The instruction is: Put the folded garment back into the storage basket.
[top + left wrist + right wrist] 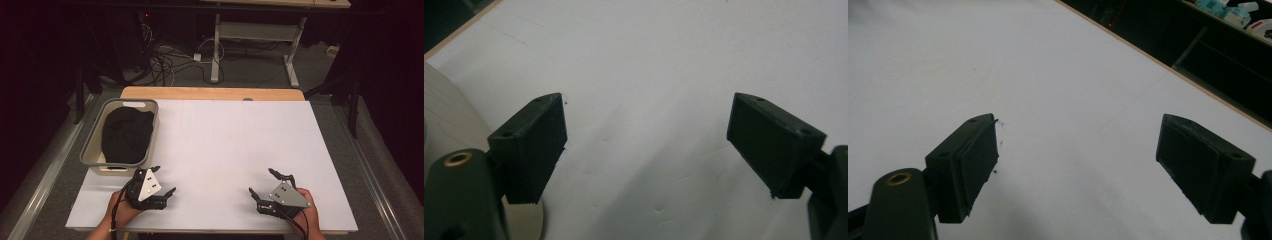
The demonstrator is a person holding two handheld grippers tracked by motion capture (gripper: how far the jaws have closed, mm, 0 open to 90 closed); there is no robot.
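Grippers: left gripper [165,181] and right gripper [261,181] are held with jaws wide apart, nothing between them.
Cloth: black cloth [127,135] is kept in the grey bin [93,148], just ahead of the left gripper.
Risk: bin could be pushed if grabbed badly.
Surface: white table [235,140], bare.
Room: dark, cables [162,62] behind.

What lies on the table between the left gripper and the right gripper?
Nothing: in the high view, the white table is bare between the left gripper and the right gripper.
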